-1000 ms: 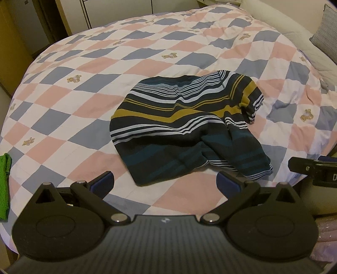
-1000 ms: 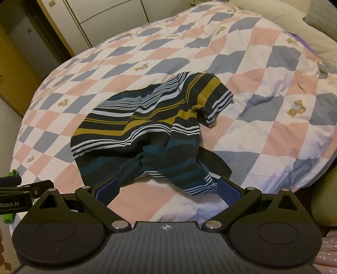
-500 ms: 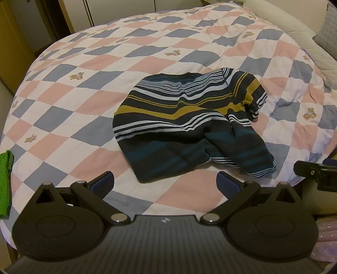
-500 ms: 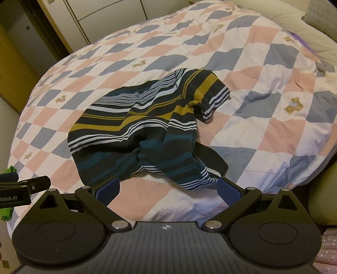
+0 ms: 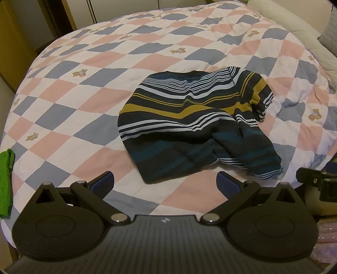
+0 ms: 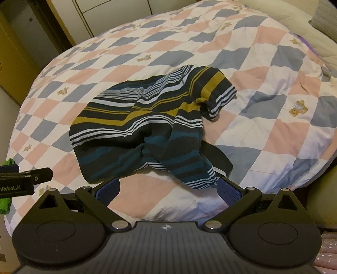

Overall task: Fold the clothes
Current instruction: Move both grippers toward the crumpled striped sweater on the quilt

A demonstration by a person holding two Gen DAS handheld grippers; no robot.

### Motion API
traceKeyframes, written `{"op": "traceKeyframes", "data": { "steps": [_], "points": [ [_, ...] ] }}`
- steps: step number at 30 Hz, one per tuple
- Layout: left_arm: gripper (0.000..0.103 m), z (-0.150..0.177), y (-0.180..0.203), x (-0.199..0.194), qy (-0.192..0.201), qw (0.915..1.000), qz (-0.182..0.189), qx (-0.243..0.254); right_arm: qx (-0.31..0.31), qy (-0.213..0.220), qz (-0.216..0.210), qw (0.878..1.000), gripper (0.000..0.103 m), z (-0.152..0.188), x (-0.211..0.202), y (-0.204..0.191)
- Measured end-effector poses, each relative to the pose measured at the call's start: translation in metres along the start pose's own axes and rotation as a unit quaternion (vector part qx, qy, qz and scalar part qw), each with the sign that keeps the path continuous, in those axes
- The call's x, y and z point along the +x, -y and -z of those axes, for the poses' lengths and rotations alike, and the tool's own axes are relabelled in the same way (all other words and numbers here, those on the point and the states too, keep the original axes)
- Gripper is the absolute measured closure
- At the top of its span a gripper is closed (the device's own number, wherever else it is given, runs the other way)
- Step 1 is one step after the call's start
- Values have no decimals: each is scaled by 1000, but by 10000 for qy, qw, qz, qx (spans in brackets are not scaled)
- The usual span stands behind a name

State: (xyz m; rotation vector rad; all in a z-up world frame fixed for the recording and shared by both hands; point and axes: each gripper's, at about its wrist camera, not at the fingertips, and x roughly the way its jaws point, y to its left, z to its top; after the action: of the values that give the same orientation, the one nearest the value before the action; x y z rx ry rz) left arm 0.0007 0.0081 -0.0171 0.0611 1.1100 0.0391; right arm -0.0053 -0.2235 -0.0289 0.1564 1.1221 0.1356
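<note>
A crumpled striped shirt (image 5: 195, 124), dark with white, mustard and teal bands, lies in a heap on the checked quilt (image 5: 84, 88). Its hem corner (image 5: 263, 175) points toward the bed's near edge. My left gripper (image 5: 165, 182) hovers open just short of the shirt's near edge, nothing between its blue pads. In the right wrist view the same shirt (image 6: 147, 122) lies ahead, and my right gripper (image 6: 168, 186) is open with the striped hem corner (image 6: 200, 179) just beyond its right pad. Each gripper shows at the edge of the other's view.
A green cloth (image 5: 5, 181) lies at the bed's left edge. Cupboard doors (image 6: 94, 12) stand beyond the bed. A pale bolster (image 5: 294, 27) and a grey pillow (image 5: 330, 38) sit at the far right. The quilt's near edge (image 6: 263, 177) drops off by the right gripper.
Both grippers have drifted slightly, so the shirt sits a little farther right in the left view and a little higher in the right view. Both jaws stayed open.
</note>
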Motion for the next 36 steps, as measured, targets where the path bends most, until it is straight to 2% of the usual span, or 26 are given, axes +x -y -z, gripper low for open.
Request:
{"op": "traceKeyframes", "data": {
  "steps": [20,36],
  "points": [
    [1,-12,-2,24,-211,9997,108,-22,-162,-256,4,9995,2,-13,18,-5],
    [1,-26,7,50,-409,9991,134,3,105,-284,11,9995,2,-28,37,26]
  ]
}}
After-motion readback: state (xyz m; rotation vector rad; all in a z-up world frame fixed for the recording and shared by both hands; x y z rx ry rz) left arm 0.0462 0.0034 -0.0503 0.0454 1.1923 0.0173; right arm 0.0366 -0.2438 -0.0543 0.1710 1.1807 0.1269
